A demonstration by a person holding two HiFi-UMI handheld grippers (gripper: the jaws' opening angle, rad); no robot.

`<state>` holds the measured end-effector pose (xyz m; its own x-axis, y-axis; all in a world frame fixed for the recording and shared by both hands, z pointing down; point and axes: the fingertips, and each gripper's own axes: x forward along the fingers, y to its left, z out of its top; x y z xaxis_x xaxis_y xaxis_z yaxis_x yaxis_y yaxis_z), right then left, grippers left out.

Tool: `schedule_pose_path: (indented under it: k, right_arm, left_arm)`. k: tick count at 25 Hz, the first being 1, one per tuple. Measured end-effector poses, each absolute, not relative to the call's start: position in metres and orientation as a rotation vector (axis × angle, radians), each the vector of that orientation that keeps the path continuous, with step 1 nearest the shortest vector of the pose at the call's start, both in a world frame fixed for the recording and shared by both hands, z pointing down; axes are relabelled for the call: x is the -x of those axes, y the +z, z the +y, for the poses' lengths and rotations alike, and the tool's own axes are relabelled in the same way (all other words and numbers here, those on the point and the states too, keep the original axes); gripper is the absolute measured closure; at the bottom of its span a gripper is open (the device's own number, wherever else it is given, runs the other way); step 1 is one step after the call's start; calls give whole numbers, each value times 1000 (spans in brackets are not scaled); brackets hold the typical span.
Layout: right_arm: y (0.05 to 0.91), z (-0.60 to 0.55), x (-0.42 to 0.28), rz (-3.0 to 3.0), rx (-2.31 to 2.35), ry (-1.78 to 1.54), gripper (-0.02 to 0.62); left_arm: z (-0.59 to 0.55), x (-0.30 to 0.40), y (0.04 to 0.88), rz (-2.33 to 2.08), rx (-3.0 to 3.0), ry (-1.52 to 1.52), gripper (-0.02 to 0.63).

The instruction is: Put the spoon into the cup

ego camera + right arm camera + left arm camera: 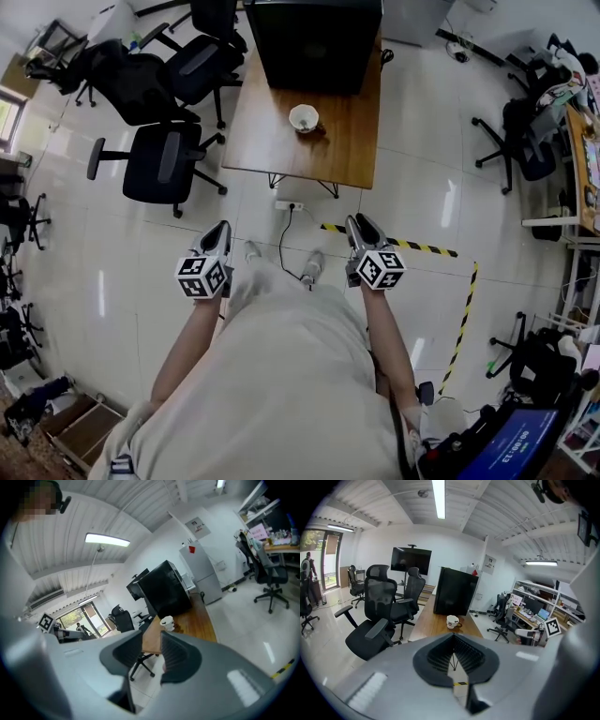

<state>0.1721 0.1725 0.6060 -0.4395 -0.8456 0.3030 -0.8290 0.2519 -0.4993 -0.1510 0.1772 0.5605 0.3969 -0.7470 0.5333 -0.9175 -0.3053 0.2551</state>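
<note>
The task is only beginning. The cup (303, 117) is standing near the front edge of the counter (267, 141), well apart from both tools, and I cannot make out the spoon. The left tool (221, 228) is empty with jaws pressed together; the right tool (359, 223) is standing spread, also empty.

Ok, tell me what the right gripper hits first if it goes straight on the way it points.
Probably the near edge of the table, with the cup further back on it; depth is unclear.

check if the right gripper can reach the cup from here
Probably not yet: open floor separates the right gripper from the table, and the cup sits back from its near edge. Nothing blocks the path.
</note>
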Motion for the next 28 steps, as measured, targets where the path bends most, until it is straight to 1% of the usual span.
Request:
schedule_pose_path:
  k: [5, 8, 16, 22, 28]
  right_arm:
    - [579, 179, -145, 2651, 1698, -684, 472]
    - [567, 173, -133, 2682, 1744, -588, 474]
    - [544, 158, -95, 2580, 1731, -635, 480]
    - [530, 153, -68, 2481, 1634, -681, 479]
    - [533, 156, -70, 2470, 1715, -688, 479]
  left_arm:
    - [161, 147, 562, -1342, -2179, 440, 606]
    - [143, 150, 558, -1303, -2217, 440, 606]
    - [117, 164, 552, -1154, -2311, 507, 606]
    - [93, 174, 552, -1077, -2343, 516, 606]
    - [71, 177, 548, -1041, -2367, 504, 606]
